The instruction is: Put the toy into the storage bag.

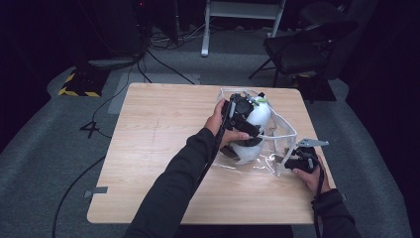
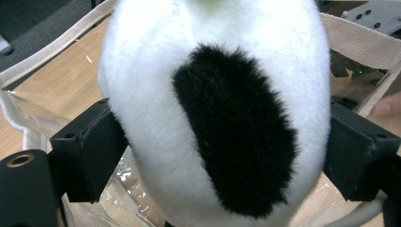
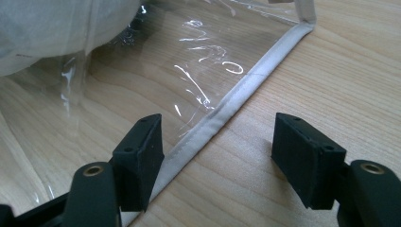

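Jaws of left gripper [image 2: 215, 156] clamped on both flanks of white-and-black plush toy [image 2: 213, 109], held at mouth of clear plastic bag [image 1: 257, 161] on tabletop [image 1: 158, 148], right of centre. Soft, light, compressible; best grasped across widest body, as now. Bag film thin, slippery, easily creased; stitched fabric edge binding [image 3: 227, 111] judged the firmest hold. Jaws of right gripper [image 3: 217, 156] spread apart, straddling that binding at bag's near corner, gripping nothing.
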